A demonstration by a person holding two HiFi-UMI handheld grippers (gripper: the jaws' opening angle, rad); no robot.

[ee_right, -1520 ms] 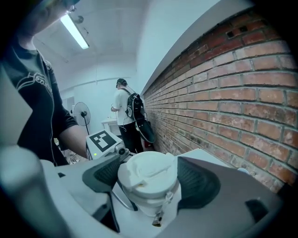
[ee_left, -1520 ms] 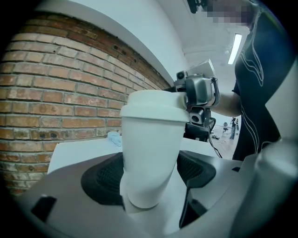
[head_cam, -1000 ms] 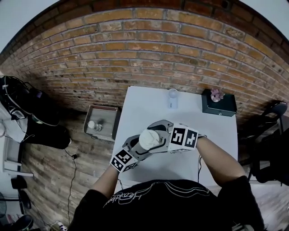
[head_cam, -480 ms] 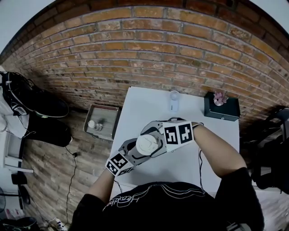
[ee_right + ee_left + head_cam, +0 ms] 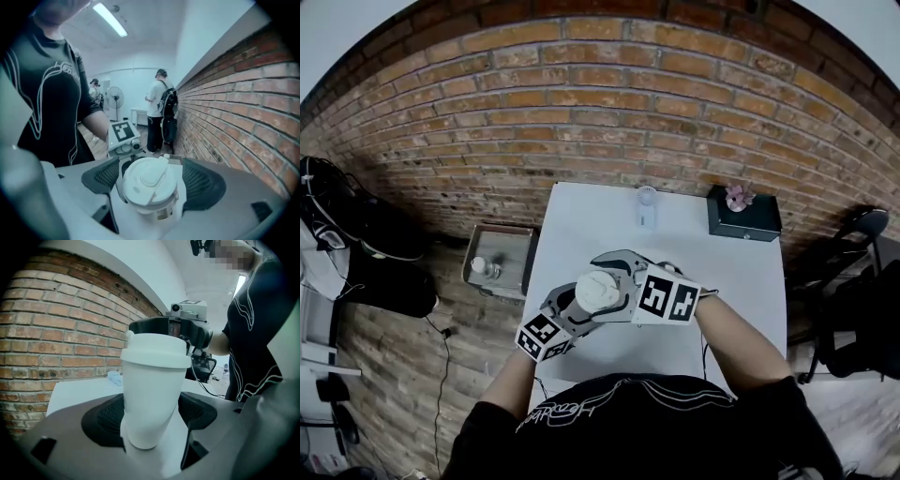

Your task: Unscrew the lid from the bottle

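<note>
Table point(image 5: 741, 272): bottle point(image 5: 152, 394) in left hand-held gripper point(image 5: 150, 420)

- Head view: overhead, facing steeply down. The white plastic bottle point(image 5: 597, 291) sits mid-frame at moderate range, with the white rectangular desk point(image 5: 581, 220) beneath it and the red brick wall point(image 5: 600, 112) beyond it.
- Left gripper view: very close, side-on to the bottle, with the wall to its left.
- Right gripper view: very close, from the opposite side, looking onto the bottle's white flip-top lid point(image 5: 149, 180), with the wall to its right.
- Shared by all three views: the bottle and the wall.
</note>
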